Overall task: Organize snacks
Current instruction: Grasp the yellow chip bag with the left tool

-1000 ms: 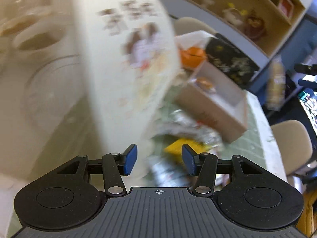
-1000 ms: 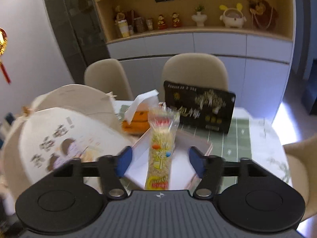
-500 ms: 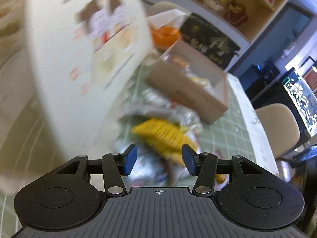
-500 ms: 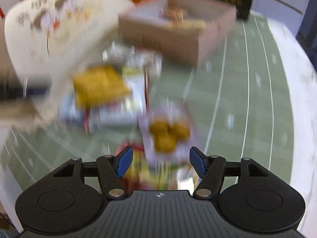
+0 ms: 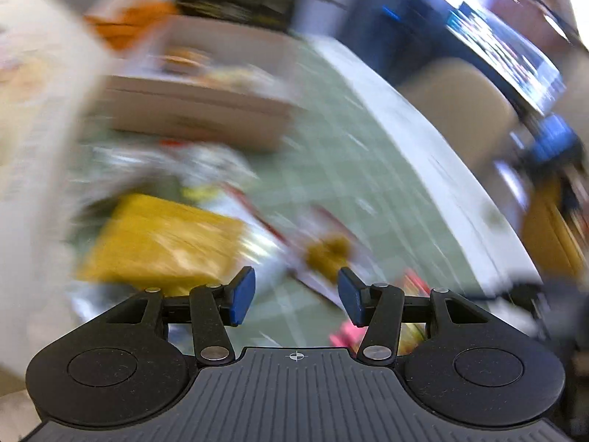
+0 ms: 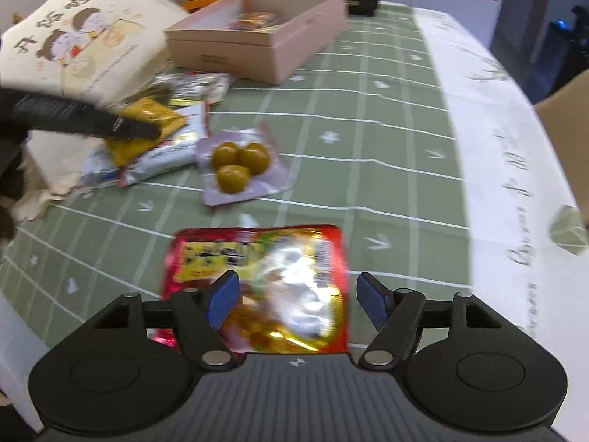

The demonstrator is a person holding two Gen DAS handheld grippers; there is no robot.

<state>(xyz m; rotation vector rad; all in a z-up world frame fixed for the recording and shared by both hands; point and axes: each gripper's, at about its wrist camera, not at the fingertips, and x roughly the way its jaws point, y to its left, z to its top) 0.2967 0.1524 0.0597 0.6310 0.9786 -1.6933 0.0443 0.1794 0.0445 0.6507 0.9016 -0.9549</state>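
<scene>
Snacks: red packet [image 6: 257, 287] flat on green tablecloth [image 6: 368, 129], under right gripper [image 6: 296, 300], jaws just widened, empty. Left gripper [image 5: 296, 296] apart, empty. Risk: slick foil sliding off 1 pad.

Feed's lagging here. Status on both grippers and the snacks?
Right gripper open, jaws just widening over red packet. Left gripper open, empty, over yellow packet. Pink box beyond; nothing blocking.

Chinese characters, unreadable, on cream bag [image 6: 84, 37]
</scene>
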